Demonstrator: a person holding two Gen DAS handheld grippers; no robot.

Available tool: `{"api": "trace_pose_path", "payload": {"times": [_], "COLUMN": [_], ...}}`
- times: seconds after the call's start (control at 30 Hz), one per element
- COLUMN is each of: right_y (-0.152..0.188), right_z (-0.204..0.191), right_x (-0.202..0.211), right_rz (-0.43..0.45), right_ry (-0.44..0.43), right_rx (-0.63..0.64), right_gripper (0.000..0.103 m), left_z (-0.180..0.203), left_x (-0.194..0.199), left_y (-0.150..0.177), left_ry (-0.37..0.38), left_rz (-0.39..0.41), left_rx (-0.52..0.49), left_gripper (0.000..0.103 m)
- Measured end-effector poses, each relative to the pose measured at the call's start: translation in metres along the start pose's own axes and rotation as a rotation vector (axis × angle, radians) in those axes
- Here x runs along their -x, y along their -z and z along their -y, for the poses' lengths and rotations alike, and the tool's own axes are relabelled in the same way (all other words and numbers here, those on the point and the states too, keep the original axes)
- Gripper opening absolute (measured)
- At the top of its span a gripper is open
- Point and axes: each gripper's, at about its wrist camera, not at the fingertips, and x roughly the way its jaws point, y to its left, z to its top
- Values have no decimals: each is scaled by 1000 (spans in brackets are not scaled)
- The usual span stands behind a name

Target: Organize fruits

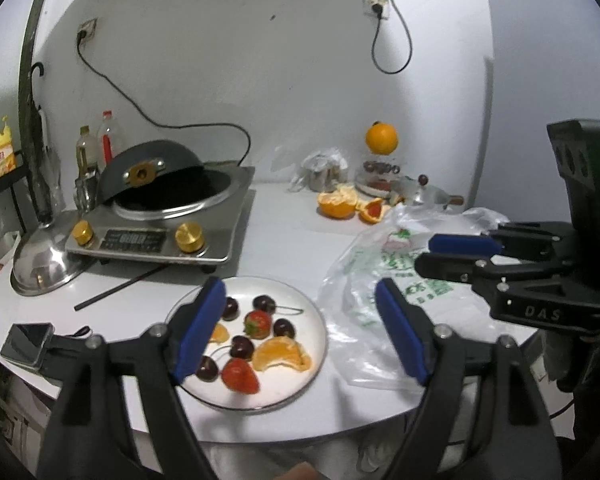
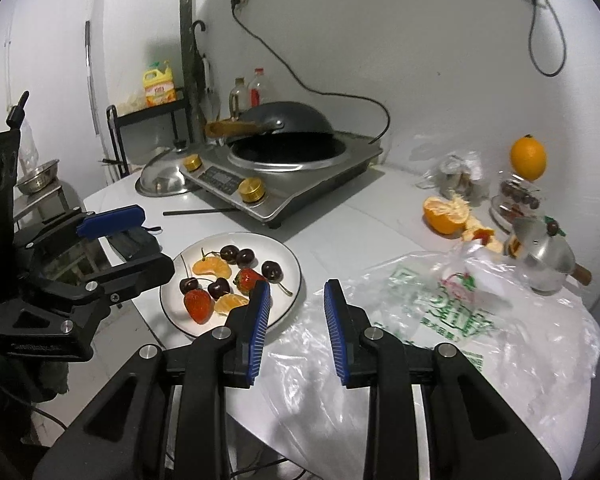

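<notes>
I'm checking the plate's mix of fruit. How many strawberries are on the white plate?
2. One strawberry lies near the middle of the white plate, among the cherries; the other strawberry lies at the near rim. A gripper finger covers part of the plate, so another could be hidden.

Plain white plastered walls are enclosing a corner. Two wall sockets are feeding black dangling cables. A dark vertical pipe is running beside a black metal rack.
</notes>
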Motion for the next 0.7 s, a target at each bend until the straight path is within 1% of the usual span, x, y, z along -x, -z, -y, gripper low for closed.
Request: {"api": "trace_pose_path", "payload": {"times": [0.03, 0.07, 0.2, 0.23, 0.27, 0.43, 0.47, 0.5, 0.6, 0.63, 0.67, 0.7], "right_y": [1, 2, 4, 4, 4, 2, 1, 0, -5, -6, -8, -10], "right_z": [1, 2, 8, 8, 9, 10, 10, 10, 12, 12, 13, 13], "right_x": [6, 13, 40, 45, 53, 86, 94, 100, 118, 124, 130, 136], "right_rz": [8, 18, 57, 65, 79, 140, 156, 171, 210, 224, 238, 255], "right_ry": [6, 13, 39, 46, 52, 91, 101, 110, 150, 166, 179, 197], "right_rx": [-2, -4, -13, -13, -13, -16, -19, -22, -26, -28, -31, -33], "right_gripper": [30, 30, 31, 38, 41, 45, 47, 51, 57, 63, 66, 71], "left_z": [4, 8, 24, 27, 30, 45, 47, 50, 57, 58, 59, 60], "left_x": [3, 7, 23, 26, 31, 51, 55, 59, 77, 81, 86, 93], "left_y": [-1, -2, -6, -7, -9, -22, -24, -27, -37, -39, -44, -48], "left_ry": [3, 7, 16, 16, 14, -34, -38, -42, -63, -66, -69, -73], "left_rz": [8, 16, 48, 55, 66, 111, 119, 127, 180, 195, 216, 239], "left_rx": [-3, -7, -19, -19, -20, -18, -20, -21, -19, -17, -13, -9], "left_gripper": [95, 97, 97, 97, 97, 97, 97, 97, 97, 97, 97, 97]}}
